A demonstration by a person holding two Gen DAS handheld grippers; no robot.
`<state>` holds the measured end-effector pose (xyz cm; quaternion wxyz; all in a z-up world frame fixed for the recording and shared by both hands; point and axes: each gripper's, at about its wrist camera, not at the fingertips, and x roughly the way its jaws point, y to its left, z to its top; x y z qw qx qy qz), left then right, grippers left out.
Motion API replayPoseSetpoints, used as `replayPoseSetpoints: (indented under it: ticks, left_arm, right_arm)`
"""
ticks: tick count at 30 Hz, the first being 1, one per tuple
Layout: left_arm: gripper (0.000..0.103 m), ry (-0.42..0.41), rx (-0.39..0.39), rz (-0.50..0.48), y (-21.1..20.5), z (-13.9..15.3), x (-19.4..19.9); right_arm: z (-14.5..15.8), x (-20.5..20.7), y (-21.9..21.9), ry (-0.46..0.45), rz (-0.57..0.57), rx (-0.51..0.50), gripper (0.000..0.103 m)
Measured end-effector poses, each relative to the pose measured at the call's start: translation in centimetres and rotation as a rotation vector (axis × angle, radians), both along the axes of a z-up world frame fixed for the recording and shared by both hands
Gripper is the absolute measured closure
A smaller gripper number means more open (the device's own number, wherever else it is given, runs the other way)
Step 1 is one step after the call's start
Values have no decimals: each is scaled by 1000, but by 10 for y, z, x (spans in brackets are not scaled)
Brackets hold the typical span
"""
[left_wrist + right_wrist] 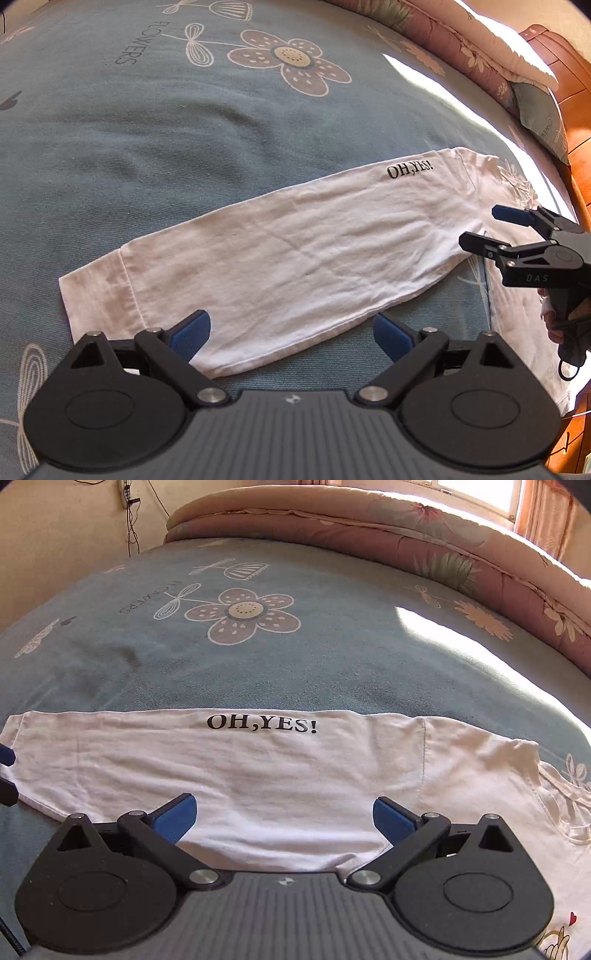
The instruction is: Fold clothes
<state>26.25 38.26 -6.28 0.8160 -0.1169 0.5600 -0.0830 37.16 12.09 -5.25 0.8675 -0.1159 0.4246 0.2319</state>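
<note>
The left gripper (291, 332) hung with jaws spread wide, the folded white shirt (280, 251) lying flat on the blue sheet (147, 147) just ahead of them; the right gripper (284, 818) gaped likewise, shirt between its jaws.

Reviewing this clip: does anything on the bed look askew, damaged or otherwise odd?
Nothing stands out. The white T-shirt lies flat on the blue bedsheet, folded into a long strip with only mild creases. Both the left gripper and the right gripper are open above its near edge, holding nothing.
</note>
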Motion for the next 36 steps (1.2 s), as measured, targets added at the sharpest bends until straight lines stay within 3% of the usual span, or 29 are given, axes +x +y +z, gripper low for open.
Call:
replayPoseSetpoints:
  ticks: [2,5,8,11,16,19,23,26,28,33,36]
  left_arm:
    - [8,41,19,26,3,-11,5]
    - [2,25,0,47,3,-16,2]
    - [2,33,23,11,-2,-17,3]
    - [2,52,28,0,-3,-17,6]
    - [1,71,31,-5,-5,-16,7]
    - [1,72,46,-21,-7,-16,7]
    - [1,74,77,-53,-12,-17,7]
    - [1,80,98,-64,-16,-18,9]
    - [1,92,102,-69,-18,-18,12]
    - [1,122,102,-82,-20,-15,17]
    - [1,137,115,-112,-25,-8,19]
  right_arm:
    - [-1,-3,0,11,-13,-2,0]
    - [-5,0,1,19,-55,17,0]
    - [-11,4,8,108,-54,126,0]
    - [-20,-5,30,213,-11,146,0]
    - [-7,-25,50,274,142,225,0]
    - [3,-27,37,197,93,181,0]
    - [6,-15,-2,69,-96,63,0]
    - [-12,-2,-25,125,-194,43,0]
    - [-21,0,-26,191,-198,83,0]
    - [-13,-26,3,286,-16,219,0]
    - [2,-40,2,236,-23,199,0]
